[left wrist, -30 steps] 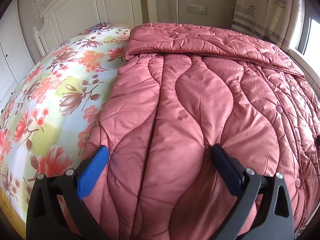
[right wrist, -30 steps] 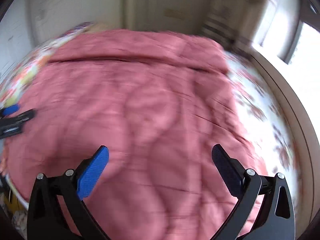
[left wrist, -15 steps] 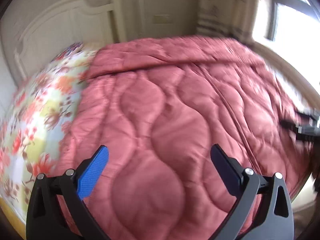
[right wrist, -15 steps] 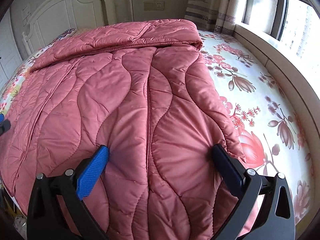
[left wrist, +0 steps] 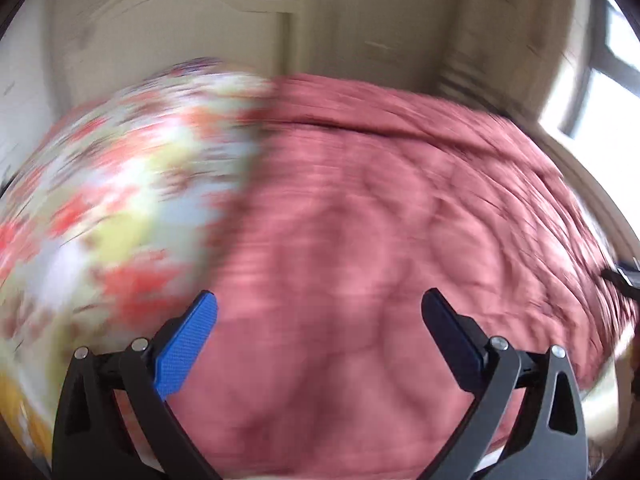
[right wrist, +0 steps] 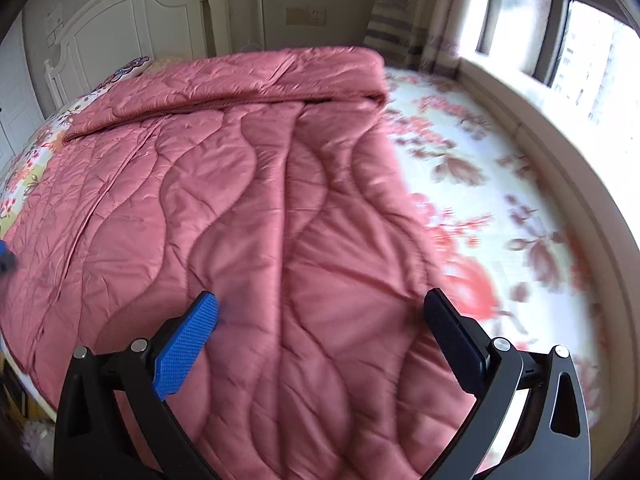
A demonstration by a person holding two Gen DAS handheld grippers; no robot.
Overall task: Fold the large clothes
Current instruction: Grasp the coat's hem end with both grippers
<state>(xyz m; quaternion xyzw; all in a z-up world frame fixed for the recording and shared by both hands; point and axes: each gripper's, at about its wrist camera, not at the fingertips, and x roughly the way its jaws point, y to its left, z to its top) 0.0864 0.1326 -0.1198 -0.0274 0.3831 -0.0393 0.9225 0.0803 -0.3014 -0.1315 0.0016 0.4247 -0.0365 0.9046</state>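
Quilt (right wrist: 280,200) far edge folded | left view blurred, detail unclear | both grippers' fingers wide

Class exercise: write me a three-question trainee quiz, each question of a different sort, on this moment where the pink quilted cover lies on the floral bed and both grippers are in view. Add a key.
1. True or false: the right gripper is clamped on the pink quilted cover.
2. Multiple choice: where is the cover already folded back on itself? A) at the end near the headboard B) at the edge nearest the grippers C) along the window side
3. Fill in: the left gripper has its jaws ____.

Key: 1 false; 2 A; 3 open
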